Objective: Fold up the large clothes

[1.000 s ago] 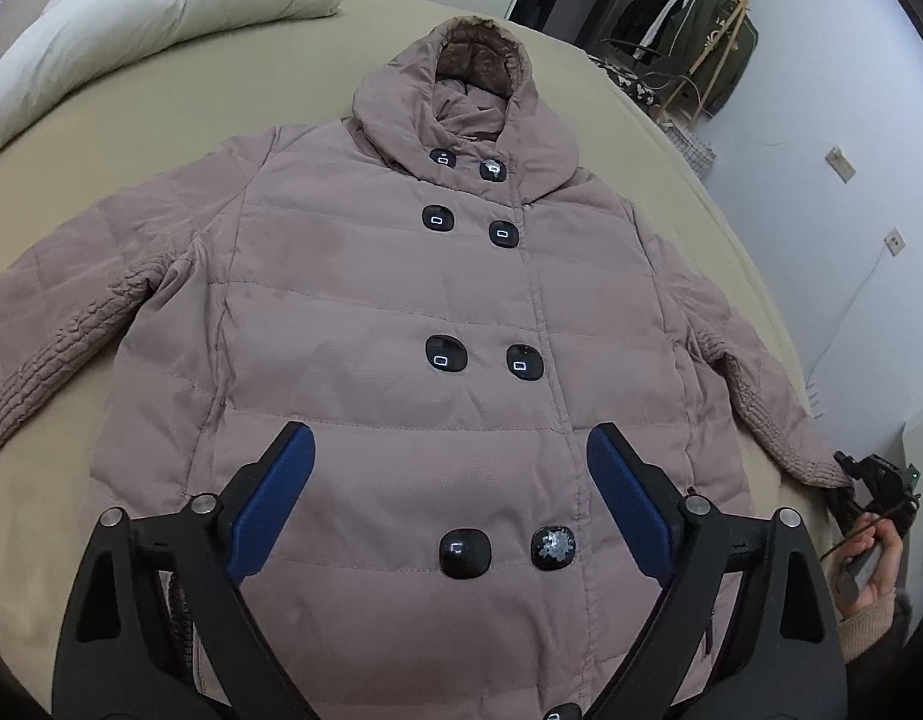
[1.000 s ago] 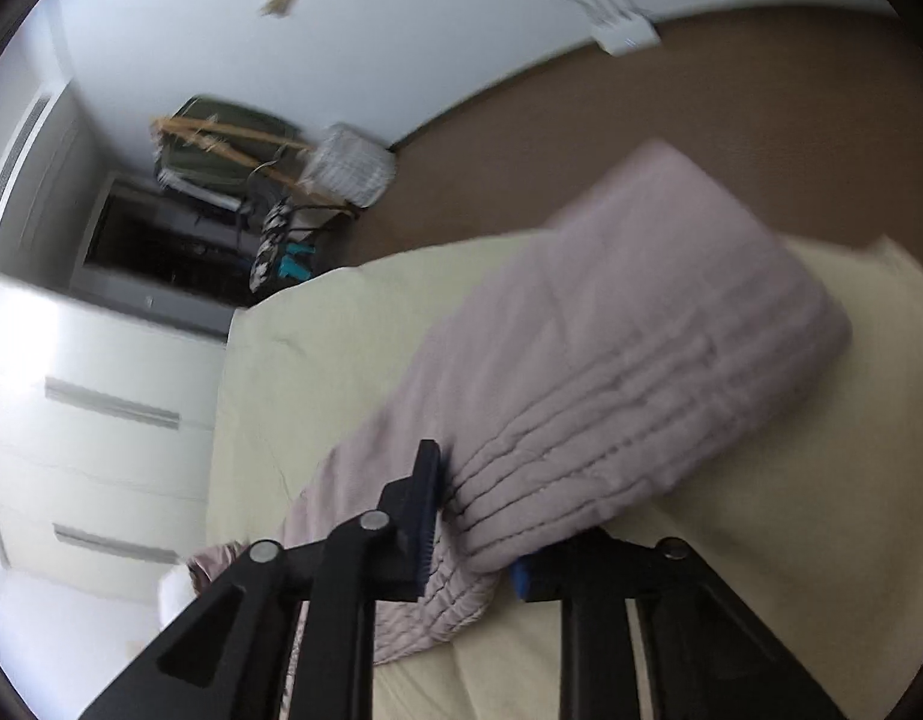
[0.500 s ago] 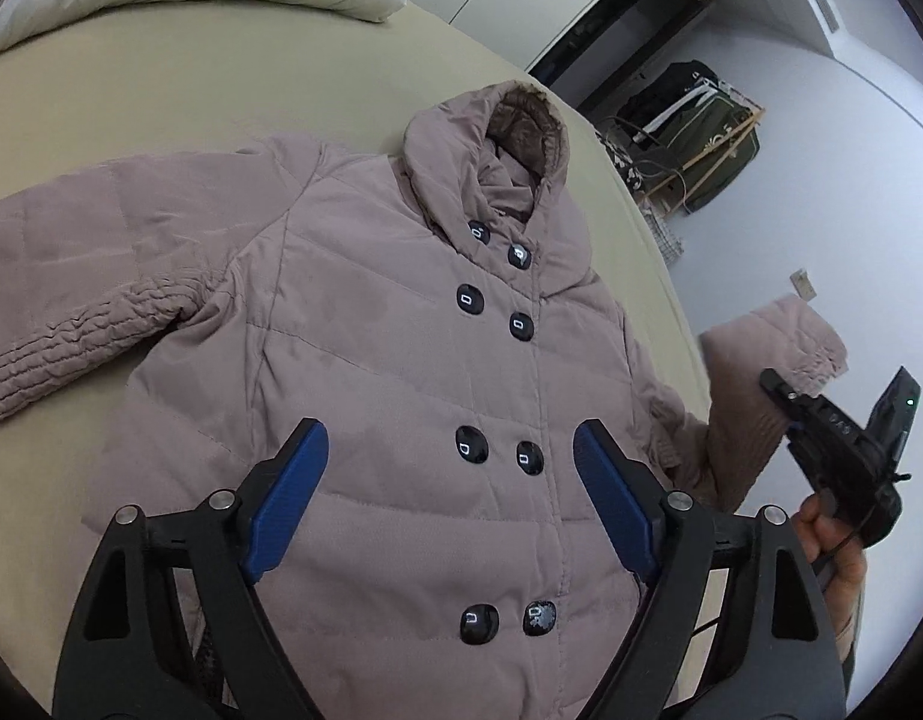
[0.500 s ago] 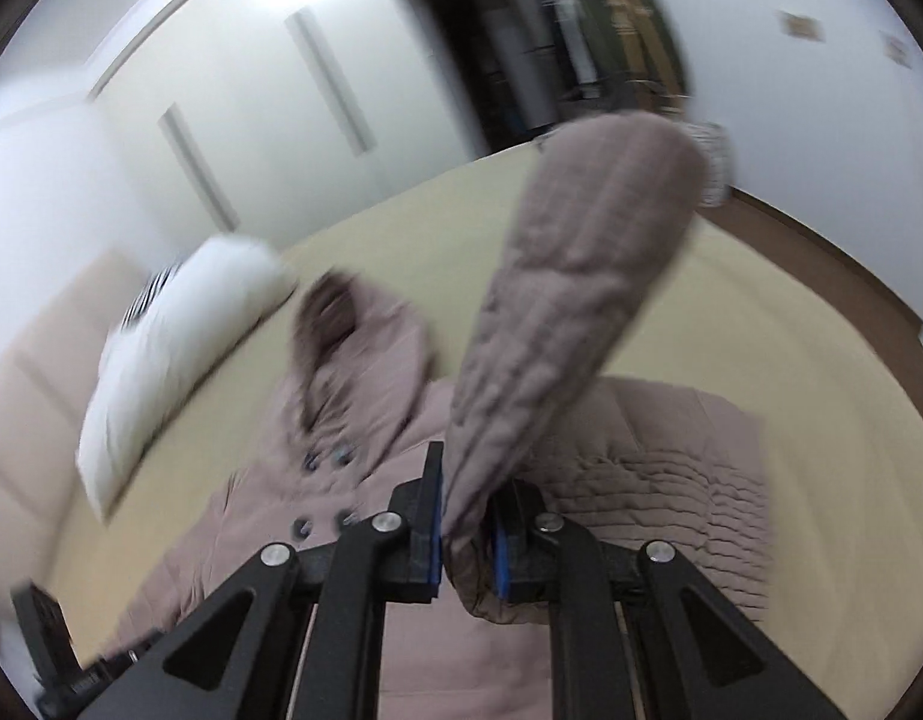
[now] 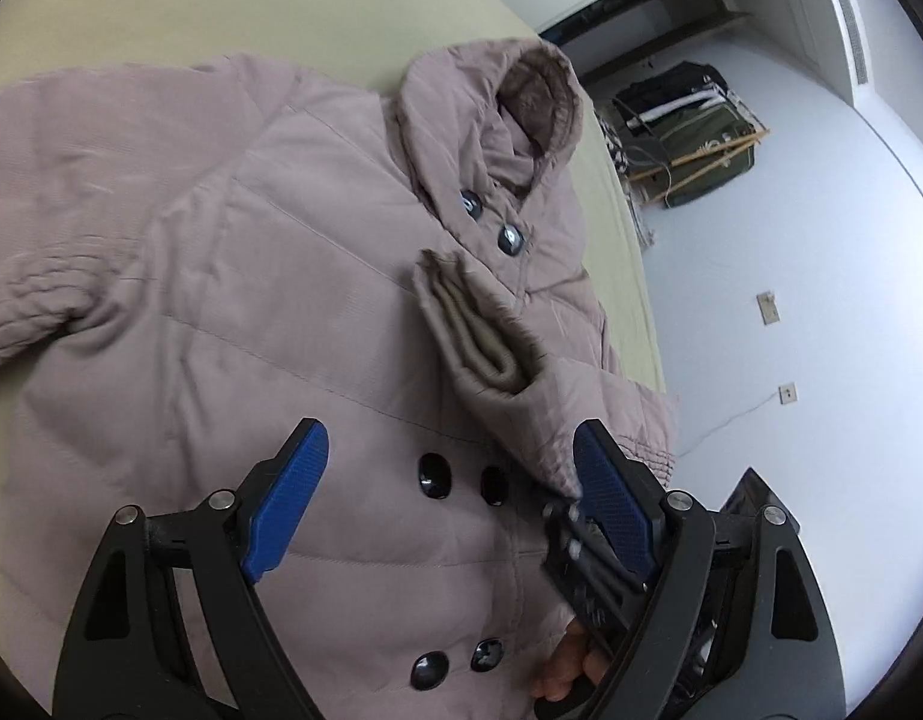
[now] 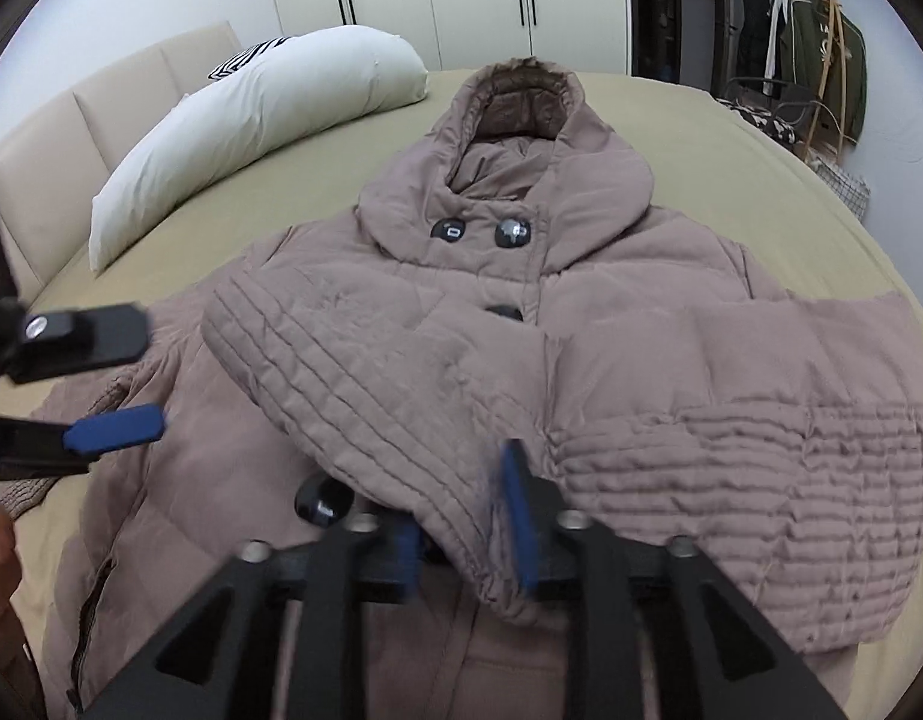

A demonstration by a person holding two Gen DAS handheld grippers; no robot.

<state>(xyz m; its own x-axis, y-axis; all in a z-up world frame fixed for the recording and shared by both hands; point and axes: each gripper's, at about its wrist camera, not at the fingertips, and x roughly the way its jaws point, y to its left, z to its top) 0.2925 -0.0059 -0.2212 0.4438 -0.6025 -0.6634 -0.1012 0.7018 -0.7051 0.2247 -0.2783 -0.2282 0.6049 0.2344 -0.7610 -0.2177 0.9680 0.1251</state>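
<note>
Coat [image 6: 401, 372] lay face up on the bed [image 6: 731, 138], buttoned, hood toward the pillow [image 6: 251, 102]. Right gripper [image 6: 467, 528] had its blue fingers [image 6: 518, 516] pinched together on the cuff [image 6: 455, 504] of the right sleeve [image 6: 353, 372], which was drawn across the chest with its mouth gaping in the left view [image 5: 491, 354]. Left gripper [image 5: 449, 498] hovered over the lower buttons [image 5: 434, 476], its fingers [image 5: 284, 498] wide apart and holding nothing. To do this well, I judged the cuff should be lowered flat and square to the button line before letting go, with the left gripper pressing the puffy sleeve so it would not spring back. Fabric was matte taupe, quilted in soft horizontal channels; the forearm was shirred in tight ridges, and the buttons were glossy and dark.
</note>
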